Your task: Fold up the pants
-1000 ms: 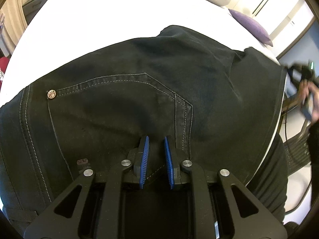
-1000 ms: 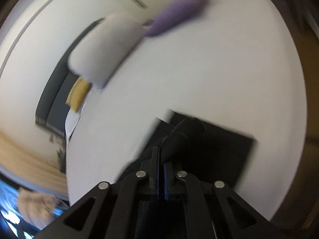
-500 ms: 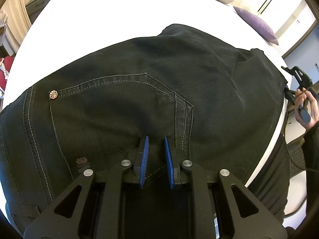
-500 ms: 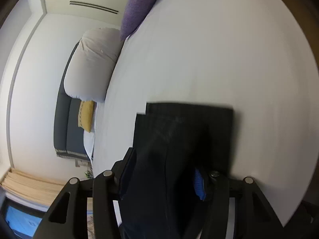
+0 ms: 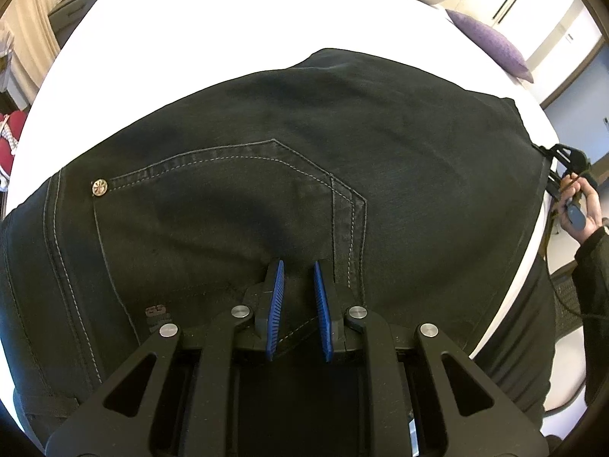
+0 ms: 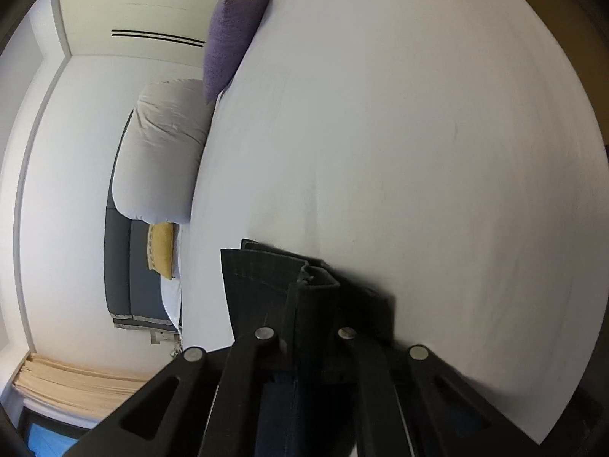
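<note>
Resting low over the black pants (image 5: pixel 304 175), the left tool (image 5: pixel 298 293) has its two blue-padded fingers (image 5: pixel 275 297) parted by a narrow gap, with only dark denim showing between them and nothing pinched. Its tips sit just beside the stitched edge of the back pocket (image 5: pixel 213 205), near the waistband end of the garment. The pants lie spread flat across the white bed (image 5: pixel 213 26), reaching the bed's right edge, where the fabric drops over the side. At that edge, in the left wrist view, the right tool (image 5: pixel 563 160) is in the person's right hand (image 5: pixel 582 205) against the pants' hem.

From the right wrist view, the right tool (image 6: pixel 310 327) is clamped on a folded bunch of the pants (image 6: pixel 266 278): a thick fold of dark cloth fills the space between its fingers and hides the pads. The cloth stands up from the tool over the white bed (image 6: pixel 418 133). A purple pillow (image 6: pixel 232 26), a white pillow (image 6: pixel 163 152) and a yellow cushion (image 6: pixel 161 249) lie at the bed's far end.
</note>
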The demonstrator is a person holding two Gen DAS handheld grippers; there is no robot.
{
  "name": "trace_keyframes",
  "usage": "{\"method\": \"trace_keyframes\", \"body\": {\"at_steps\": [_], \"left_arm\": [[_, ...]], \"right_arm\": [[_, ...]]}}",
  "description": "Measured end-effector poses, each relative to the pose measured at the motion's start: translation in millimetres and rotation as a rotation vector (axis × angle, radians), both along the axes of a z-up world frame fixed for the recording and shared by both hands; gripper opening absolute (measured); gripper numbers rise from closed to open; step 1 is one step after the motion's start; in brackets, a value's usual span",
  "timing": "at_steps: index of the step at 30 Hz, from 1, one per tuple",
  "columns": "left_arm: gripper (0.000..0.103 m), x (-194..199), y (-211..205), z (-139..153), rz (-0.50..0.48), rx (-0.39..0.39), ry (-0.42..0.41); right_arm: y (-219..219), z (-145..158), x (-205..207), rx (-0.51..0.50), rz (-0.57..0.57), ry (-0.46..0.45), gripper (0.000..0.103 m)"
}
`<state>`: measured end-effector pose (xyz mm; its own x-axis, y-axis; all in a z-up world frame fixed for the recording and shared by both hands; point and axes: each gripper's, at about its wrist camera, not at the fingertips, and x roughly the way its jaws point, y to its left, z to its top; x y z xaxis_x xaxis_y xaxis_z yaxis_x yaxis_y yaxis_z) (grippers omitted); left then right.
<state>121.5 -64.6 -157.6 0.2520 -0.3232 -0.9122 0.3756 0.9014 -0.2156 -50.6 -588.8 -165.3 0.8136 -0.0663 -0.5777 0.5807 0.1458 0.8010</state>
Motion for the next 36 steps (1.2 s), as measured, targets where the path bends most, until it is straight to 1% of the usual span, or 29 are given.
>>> {"method": "trace_keyframes", "body": {"at_steps": [2,5,7,8,10,11,12,13,14,15,16,18,19,20,21,22,24,25,26,27,28,30,31,32,33,34,35,36], "left_arm": [[0.016,0,1,0,0.006,-0.007,0.001],[0.016,-2,3,0,0.007,-0.015,-0.006],[0.016,-3,4,0,0.003,-0.017,-0.011],[0.016,-4,5,0,0.002,-0.018,-0.013],[0.016,-5,8,0,0.008,-0.03,-0.013],[0.016,-5,10,0,0.012,-0.038,-0.013],[0.016,-6,11,0,0.017,-0.045,-0.014],[0.016,-5,13,-1,0.023,-0.051,-0.015],[0.016,-5,13,-1,0.025,-0.051,-0.016],[0.016,-6,14,-1,0.025,-0.048,-0.018],[0.016,-6,13,-2,0.022,-0.043,-0.022],[0.016,-7,13,-2,0.021,-0.039,-0.024],[0.016,-7,13,-2,0.021,-0.039,-0.024],[0.016,-7,14,-2,0.022,-0.04,-0.023],[0.016,-7,13,-2,0.023,-0.042,-0.022],[0.016,-7,14,-2,0.026,-0.047,-0.022],[0.016,-7,15,-1,0.03,-0.053,-0.022],[0.016,-7,16,-1,0.028,-0.054,-0.024],[0.016,-8,17,-1,0.028,-0.057,-0.024],[0.016,-7,18,-1,0.028,-0.06,-0.023],[0.016,-7,19,-1,0.028,-0.064,-0.021],[0.016,-7,21,-2,0.027,-0.07,-0.021],[0.016,-7,22,-2,0.03,-0.074,-0.024],[0.016,-8,23,-2,0.031,-0.076,-0.027],[0.016,-8,24,-2,0.032,-0.077,-0.032],[0.016,-9,24,-2,0.032,-0.075,-0.036],[0.016,-10,24,-2,0.034,-0.075,-0.038],[0.016,-11,24,-1,0.038,-0.077,-0.039]], "right_arm": [[0,6,1,-0.017,0.016,0.009,0.005],[-10,7,-5,-0.015,-0.008,0.004,0.005],[-19,11,-8,-0.057,-0.01,0.054,0.005],[-23,18,-11,-0.097,-0.021,0.109,0.002],[-27,34,-20,-0.136,-0.046,0.165,0.003],[-27,44,-23,-0.164,-0.062,0.211,0.012],[-22,61,-26,-0.227,-0.073,0.27,0.03],[-12,82,-24,-0.308,-0.06,0.287,0.032],[-2,97,-19,-0.355,-0.018,0.257,0.032],[11,112,-5,-0.381,0.077,0.205,0.032],[28,122,15,-0.381,0.208,0.176,0.032],[62,126,56,-0.348,0.44,0.145,0.032],[81,123,78,-0.327,0.539,0.158,0.032],[95,117,95,-0.306,0.613,0.176,0.032],[110,106,114,-0.268,0.695,0.196,0.03],[123,91,131,-0.233,0.755,0.237,0.028],[138,64,153,-0.218,0.817,0.334,0.027],[140,50,164,-0.213,0.832,0.367,0.027],[137,37,170,-0.218,0.824,0.402,0.02],[131,29,173,-0.235,0.796,0.413,0.0],[121,26,174,-0.258,0.748,0.397,0.0],[97,28,172,-0.305,0.634,0.336,0.0],[84,29,168,-0.354,0.555,0.348,0.0],[73,29,164,-0.393,0.498,0.386,0.0],[62,33,158,-0.408,0.439,0.409,0.0],[55,39,149,-0.402,0.396,0.403,0.0],[53,49,139,-0.421,0.366,0.421,0.009],[56,59,131,-0.452,0.353,0.434,0.026]]}}
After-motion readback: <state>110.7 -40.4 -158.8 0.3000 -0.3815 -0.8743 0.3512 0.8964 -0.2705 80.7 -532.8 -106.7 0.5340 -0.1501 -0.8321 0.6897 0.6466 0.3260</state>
